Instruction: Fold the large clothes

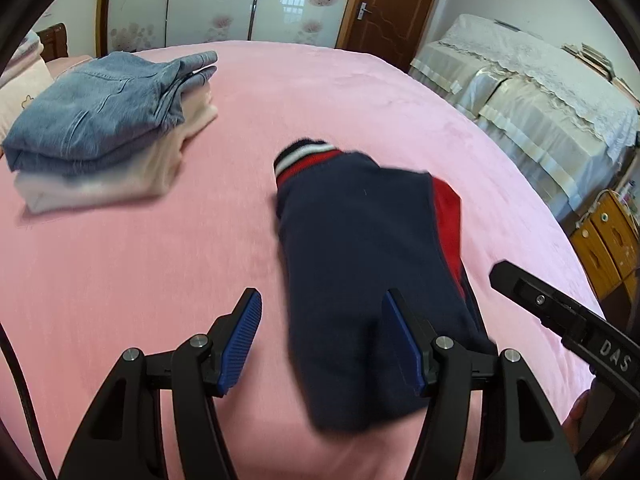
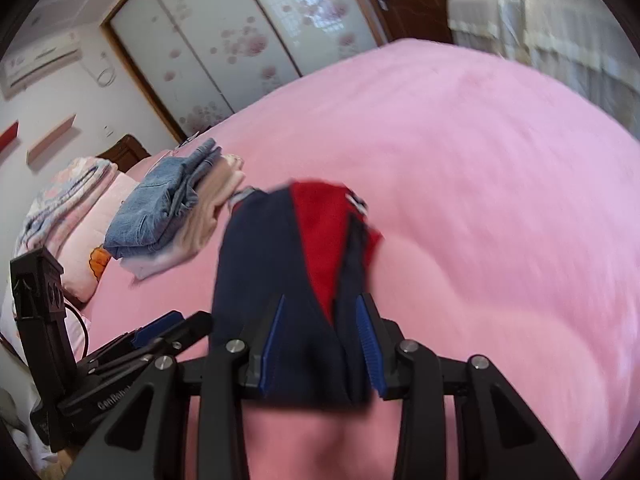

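Observation:
A folded navy and red garment [image 1: 360,256] with a striped cuff lies on the pink bed [image 1: 160,240]. My left gripper [image 1: 322,308] is open, its right finger over the garment's near part and its left finger over bare sheet. My right gripper [image 2: 323,312] has its pads on both sides of the garment's near end [image 2: 288,264], with cloth filling the gap between them; whether they pinch it is unclear. The right gripper's body shows at the right of the left wrist view [image 1: 568,320]. The left gripper shows at the lower left of the right wrist view [image 2: 160,332].
A stack of folded clothes, jeans [image 1: 96,108] on top of pale garments [image 1: 120,176], sits at the bed's far left. Pillows [image 2: 76,208] lie by the headboard. A covered sofa [image 1: 520,92], a wooden cabinet [image 1: 604,240], a wardrobe and a door stand around the bed.

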`<state>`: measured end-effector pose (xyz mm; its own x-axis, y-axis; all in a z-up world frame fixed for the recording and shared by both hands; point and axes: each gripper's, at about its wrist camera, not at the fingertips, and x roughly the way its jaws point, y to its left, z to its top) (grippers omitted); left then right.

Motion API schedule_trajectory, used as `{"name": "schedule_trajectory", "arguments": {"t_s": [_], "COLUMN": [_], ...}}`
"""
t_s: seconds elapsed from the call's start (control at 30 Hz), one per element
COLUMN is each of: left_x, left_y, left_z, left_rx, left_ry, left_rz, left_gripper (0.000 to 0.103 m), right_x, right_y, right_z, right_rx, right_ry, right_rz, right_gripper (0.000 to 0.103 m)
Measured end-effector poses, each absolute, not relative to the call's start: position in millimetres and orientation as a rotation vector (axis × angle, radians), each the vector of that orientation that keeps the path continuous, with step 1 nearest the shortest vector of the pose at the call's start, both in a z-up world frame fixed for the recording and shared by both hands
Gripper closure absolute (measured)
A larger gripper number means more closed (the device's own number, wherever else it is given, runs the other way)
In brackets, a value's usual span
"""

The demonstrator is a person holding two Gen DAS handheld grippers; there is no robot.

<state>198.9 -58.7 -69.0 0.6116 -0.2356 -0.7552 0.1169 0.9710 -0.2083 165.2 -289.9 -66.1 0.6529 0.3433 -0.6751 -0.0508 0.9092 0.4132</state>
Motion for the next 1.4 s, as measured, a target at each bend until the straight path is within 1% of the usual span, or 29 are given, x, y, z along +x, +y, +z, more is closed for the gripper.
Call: {"name": "schedule_trajectory", "arguments": {"t_s": [0.03, 0.13, 0.2, 0.27, 0.3, 0.4, 0.5, 0.6, 0.73, 0.83, 0.87, 0.97, 1.0, 1.13, 1.2, 1.37, 1.4], "left_x": [204, 223, 240, 255, 260, 274, 287, 291, 290, 291, 290, 288, 287, 282, 279, 264, 261], "left_y": [-59, -61, -63, -65, -66, -69, -71, -76, -78, -75, -74, -69, -67, -65, -66, -68, -67], "left_z": [-69, -68, -72, -77, -79, -84, -92, -100, -105, -105, -104, -99, -98, -89, -84, -65, -61], "left_rx": [-0.143, -0.148, -0.163, -0.159, -0.156, -0.139, -0.145, -0.11, -0.087, -0.111, -0.119, -0.127, -0.13, -0.128, -0.113, -0.072, -0.072], "left_ry": [0.889, 0.888, 0.911, 0.93, 0.931, 0.916, 0.929, 0.927, 0.912, 0.918, 0.92, 0.929, 0.933, 0.948, 0.956, 0.973, 0.975], "left_rz": [-0.199, -0.201, -0.218, -0.215, -0.208, -0.197, -0.209, -0.203, -0.205, -0.21, -0.21, -0.169, -0.162, -0.156, -0.149, -0.135, -0.134], "left_gripper": [0.042, 0.048, 0.06, 0.066, 0.066, 0.066, 0.066, 0.065, 0.065, 0.064, 0.061, 0.043, 0.04, 0.038, 0.032, 0.031, 0.03], "right_x": [174, 196, 211, 227, 236, 260, 276, 282, 280, 283, 285, 284, 285, 280, 276, 258, 252], "right_y": [-284, -265, -259, -253, -253, -261, -278, -284, -280, -283, -284, -287, -286, -290, -292, -288, -287], "right_z": [-63, -56, -56, -59, -64, -81, -106, -127, -132, -136, -137, -135, -133, -123, -113, -84, -75], "right_rx": [0.355, 0.314, 0.322, 0.321, 0.313, 0.287, 0.283, 0.279, 0.238, 0.257, 0.264, 0.271, 0.271, 0.295, 0.309, 0.279, 0.261], "right_ry": [0.82, 0.788, 0.779, 0.786, 0.802, 0.836, 0.891, 0.938, 0.934, 0.95, 0.952, 0.954, 0.954, 0.948, 0.937, 0.894, 0.881], "right_rz": [0.237, 0.274, 0.315, 0.331, 0.322, 0.247, 0.186, 0.16, 0.137, 0.125, 0.125, 0.126, 0.127, 0.133, 0.133, 0.132, 0.131], "right_gripper": [0.066, 0.066, 0.066, 0.067, 0.067, 0.075, 0.079, 0.079, 0.079, 0.076, 0.076, 0.074, 0.074, 0.073, 0.071, 0.071, 0.068]}}
